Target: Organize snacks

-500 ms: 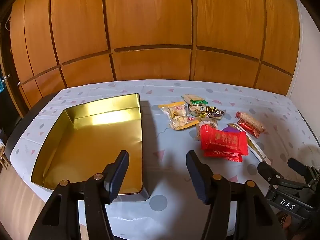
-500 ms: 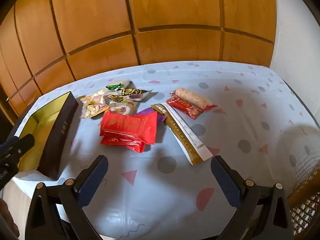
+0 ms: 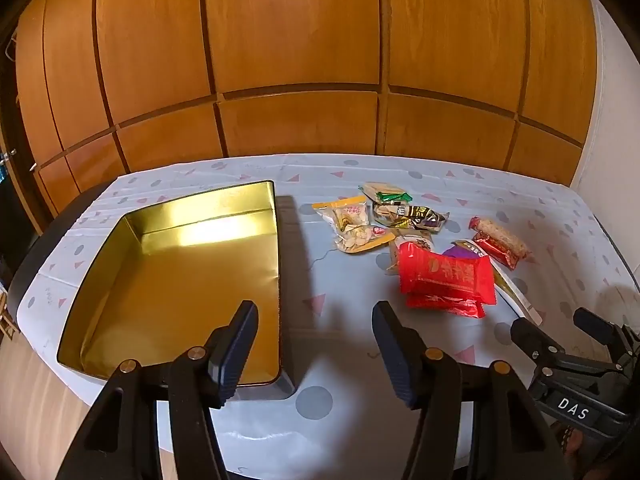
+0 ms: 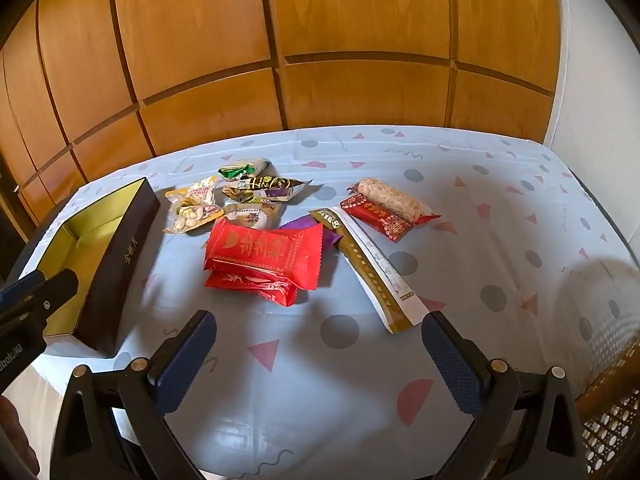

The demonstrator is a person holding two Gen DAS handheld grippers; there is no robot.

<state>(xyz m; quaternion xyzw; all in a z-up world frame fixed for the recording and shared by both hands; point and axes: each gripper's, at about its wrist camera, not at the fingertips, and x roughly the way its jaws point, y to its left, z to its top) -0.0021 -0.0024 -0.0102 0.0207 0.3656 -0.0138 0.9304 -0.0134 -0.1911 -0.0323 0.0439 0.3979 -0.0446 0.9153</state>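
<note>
Both grippers gape, holding nothing — left gripper (image 3: 314, 344) over the gold-lined tin's (image 3: 276, 264) near corner, right gripper (image 4: 320, 356) above bare patterned tablecloth (image 4: 480, 208), snack pile (image 4: 264, 252) just right of the tin, wood-panelled wall (image 4: 360, 20) behind — free cloth at right.

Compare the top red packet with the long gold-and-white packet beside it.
The red packet is broad and puffy; the gold-and-white packet is long, narrow and flat. The red packet lies stacked on a second red packet, while the gold-and-white packet rests directly on the tablecloth. The red packet is one colour; the other has a gold band and white panel. Both lie loose, outside the tin.
</note>
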